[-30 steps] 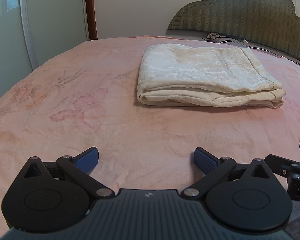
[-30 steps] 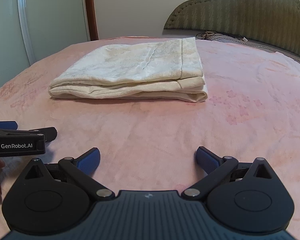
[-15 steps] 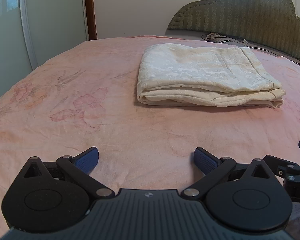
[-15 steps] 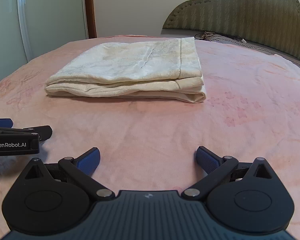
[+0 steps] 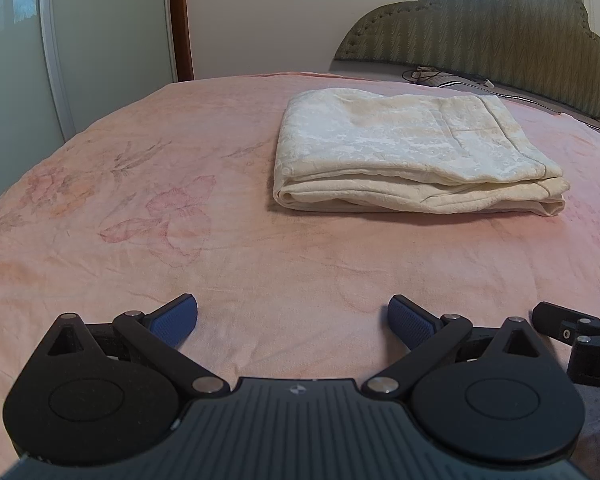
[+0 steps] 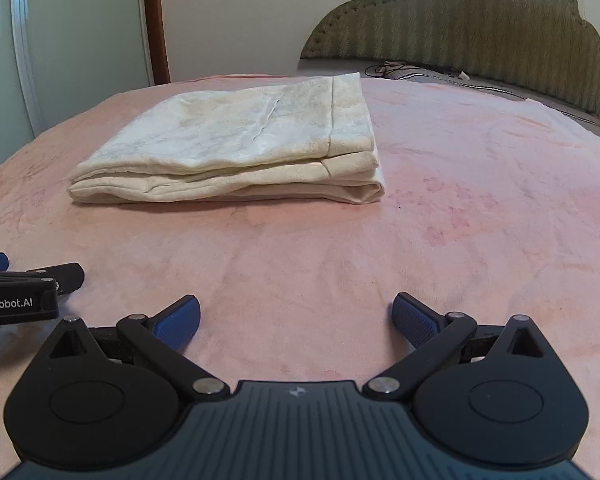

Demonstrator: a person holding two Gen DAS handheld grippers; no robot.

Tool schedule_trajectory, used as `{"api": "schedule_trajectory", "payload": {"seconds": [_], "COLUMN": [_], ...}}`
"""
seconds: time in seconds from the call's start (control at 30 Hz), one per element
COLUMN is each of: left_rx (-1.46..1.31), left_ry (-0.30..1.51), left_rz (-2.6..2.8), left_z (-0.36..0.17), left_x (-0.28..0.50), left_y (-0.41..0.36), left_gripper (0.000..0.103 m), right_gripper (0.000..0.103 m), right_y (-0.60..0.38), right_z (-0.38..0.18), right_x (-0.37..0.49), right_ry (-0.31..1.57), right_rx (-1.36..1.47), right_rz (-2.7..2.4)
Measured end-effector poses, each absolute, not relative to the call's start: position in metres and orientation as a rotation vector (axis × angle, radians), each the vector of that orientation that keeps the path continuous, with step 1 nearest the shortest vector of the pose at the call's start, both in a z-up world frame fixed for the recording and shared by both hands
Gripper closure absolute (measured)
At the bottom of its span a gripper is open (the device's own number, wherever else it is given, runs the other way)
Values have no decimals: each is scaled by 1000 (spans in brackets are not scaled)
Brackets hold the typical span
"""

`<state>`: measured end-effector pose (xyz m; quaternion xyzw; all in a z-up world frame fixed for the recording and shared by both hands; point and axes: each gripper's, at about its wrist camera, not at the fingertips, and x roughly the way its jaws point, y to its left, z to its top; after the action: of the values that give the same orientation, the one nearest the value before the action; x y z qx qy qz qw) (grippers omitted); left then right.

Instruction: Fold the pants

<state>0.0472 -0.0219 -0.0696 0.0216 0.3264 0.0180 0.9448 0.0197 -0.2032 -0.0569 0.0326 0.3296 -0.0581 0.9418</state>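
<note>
Nearest the cameras, the left tongs (image 5: pixel 293 316) and the right tongs (image 6: pixel 296 316) hover low over the near part of the bed (image 5: pixel 260 256), side by side, each spread wide and holding nothing; the blue pads (image 5: pixel 176 318) of the left pair stand well apart, as do those of the right. Between the tongs and the garment lies a bare stretch of pink, flower-printed bedcover. Beyond it, toward the middle of the bed and short of its head edge, rest the pants (image 6: pixel 236 148), a cream, faintly patterned cloth lying as a flat, squared stack of several layers; the fold appears essentially complete. The fabric looks light, soft and limp, not slippery and not fragile: lifted by one corner, it would probably sag and let its layers slide open. A sounder hold would seem to be both tongs pinching the full thickness at the two near corners, or along the rounded folded edge at the stack's left side, so that all layers travel together. Farthest off stands the padded green headboard (image 6: pixel 460 32), with cables (image 6: pixel 396 68) lying before it.
</note>
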Motion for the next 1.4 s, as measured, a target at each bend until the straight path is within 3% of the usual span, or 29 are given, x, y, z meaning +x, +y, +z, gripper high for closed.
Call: {"api": "schedule_trajectory", "payload": {"seconds": [1.4], "left_rx": [44], "left_ry": [664], "left_rz": [11], "left_z": [-70], "left_x": [47], "left_y": [-23], "left_gripper": [0], "right_gripper": [0], "right_y": [-202], "right_z": [-57], "right_x": [20], "right_ry": [672], "right_rx": [69], "right_rz": [-117]}}
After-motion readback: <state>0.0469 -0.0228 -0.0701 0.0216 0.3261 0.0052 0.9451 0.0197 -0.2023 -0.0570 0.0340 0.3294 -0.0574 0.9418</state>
